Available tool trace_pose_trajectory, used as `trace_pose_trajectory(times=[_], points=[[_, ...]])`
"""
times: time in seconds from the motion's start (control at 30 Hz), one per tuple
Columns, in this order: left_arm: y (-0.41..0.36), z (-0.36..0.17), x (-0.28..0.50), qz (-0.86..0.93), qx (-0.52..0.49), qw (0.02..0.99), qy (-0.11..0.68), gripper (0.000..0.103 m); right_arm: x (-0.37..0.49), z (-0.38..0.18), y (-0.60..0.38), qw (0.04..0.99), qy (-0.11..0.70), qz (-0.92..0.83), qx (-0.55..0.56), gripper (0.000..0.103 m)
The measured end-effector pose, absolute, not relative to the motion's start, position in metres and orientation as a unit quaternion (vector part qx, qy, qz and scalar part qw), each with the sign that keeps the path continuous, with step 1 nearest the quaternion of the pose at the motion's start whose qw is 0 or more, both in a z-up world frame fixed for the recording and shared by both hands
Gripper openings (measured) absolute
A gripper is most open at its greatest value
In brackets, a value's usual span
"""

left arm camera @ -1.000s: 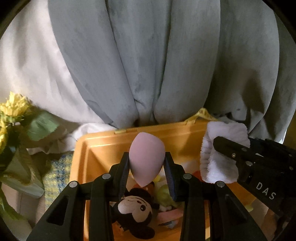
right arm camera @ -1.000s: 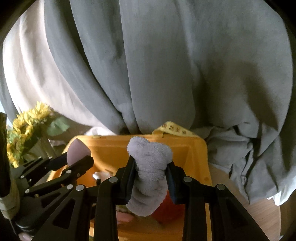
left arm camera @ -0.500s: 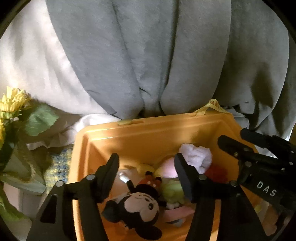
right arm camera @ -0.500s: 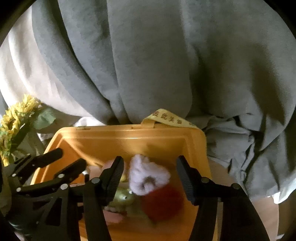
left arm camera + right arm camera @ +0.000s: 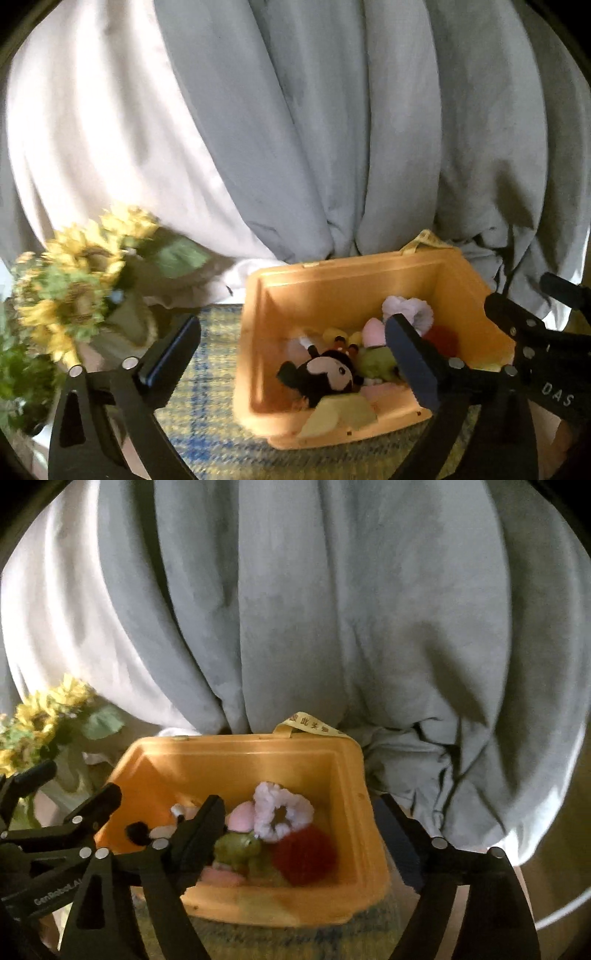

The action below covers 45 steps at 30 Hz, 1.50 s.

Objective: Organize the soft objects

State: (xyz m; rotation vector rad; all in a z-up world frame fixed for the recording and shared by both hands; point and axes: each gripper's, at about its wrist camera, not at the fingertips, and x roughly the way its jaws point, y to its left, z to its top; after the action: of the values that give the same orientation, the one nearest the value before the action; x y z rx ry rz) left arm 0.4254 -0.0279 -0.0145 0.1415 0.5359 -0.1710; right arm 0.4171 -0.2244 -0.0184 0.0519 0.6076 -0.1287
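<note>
An orange plastic bin (image 5: 354,775) sits on a yellow-and-blue checked cloth (image 5: 207,413), in front of hanging grey curtains (image 5: 332,609). To the far left stands a bunch of yellow sunflowers (image 5: 74,277).

The left gripper (image 5: 291,354) has just been opening; its jaws now stand wide apart with nothing between them, one finger over the cloth to the left of the bin, the other over the bin's near right part. The right gripper (image 5: 303,834) has also just been opening and holds nothing, its fingers spread across the right half of the bin, the right one outside the bin's right wall.

Inside the bin lie the soft things: a fluffy white scrunchie (image 5: 282,812) toward the far side, a pink egg-shaped sponge (image 5: 242,819) touching its left edge, a red pom-pom (image 5: 306,856) just near of the scrunchie, a green frog toy (image 5: 236,851) in the middle, and a black-and-white mouse plush (image 5: 325,373) at the near left.
</note>
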Motion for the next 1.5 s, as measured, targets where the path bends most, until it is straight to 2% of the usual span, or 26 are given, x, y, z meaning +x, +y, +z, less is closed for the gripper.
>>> trace_pose_trajectory(times=[0.1, 0.27, 0.8, 1.03, 1.13, 1.5], points=[[-0.016, -0.003, 0.399, -0.081, 0.069, 0.964, 0.246, 0.102, 0.386, -0.008, -0.218, 0.957, 0.280, -0.070, 0.029, 0.092], [0.000, 0.010, 0.354, -0.077, 0.070, 0.971, 0.214, 0.103, 0.336, 0.009, -0.210, 0.963, 0.248, -0.101, 0.030, 0.097], [0.028, 0.025, 0.207, -0.070, 0.064, 0.979, 0.178, 0.103, 0.188, 0.032, -0.179, 0.976, 0.179, -0.121, 0.017, 0.097], [0.040, 0.024, 0.149, -0.071, 0.054, 0.980, 0.175, 0.103, 0.130, 0.039, -0.172, 0.978, 0.172, -0.114, 0.013, 0.097], [0.045, 0.023, 0.125, -0.073, 0.047, 0.981, 0.174, 0.103, 0.106, 0.040, -0.168, 0.979, 0.171, -0.112, 0.012, 0.102], [0.058, 0.019, 0.050, -0.077, 0.046, 0.982, 0.166, 0.103, 0.029, 0.036, -0.162, 0.980, 0.167, -0.109, 0.024, 0.102]])
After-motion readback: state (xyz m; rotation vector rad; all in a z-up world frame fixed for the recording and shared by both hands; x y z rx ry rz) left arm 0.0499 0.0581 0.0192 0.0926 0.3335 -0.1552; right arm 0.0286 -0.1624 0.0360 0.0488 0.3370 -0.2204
